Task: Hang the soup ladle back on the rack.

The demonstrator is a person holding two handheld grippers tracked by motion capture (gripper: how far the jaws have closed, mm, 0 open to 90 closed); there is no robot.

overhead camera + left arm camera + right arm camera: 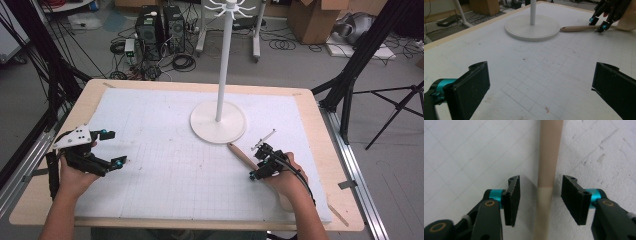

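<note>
A light wooden handle (241,154) lies on the white gridded mat (165,165), one end touching the round base of a white stand (218,123). My right gripper (256,162) is lowered over it. In the right gripper view the handle (549,155) runs straight up between the two ribbed pads, with a gap on each side, so this gripper (541,181) is open and straddles it. My left gripper (114,148) rests at the mat's left side, open wide with nothing in it. From the left gripper view (541,82) I see the stand base (532,30), the handle (576,28) and the right gripper (600,23).
The stand's thin pole (224,60) rises from the base to a ring of hooks (231,7) at the top. A wooden table border (320,130) frames the mat. Cables, computer boxes and tripod legs are on the floor beyond.
</note>
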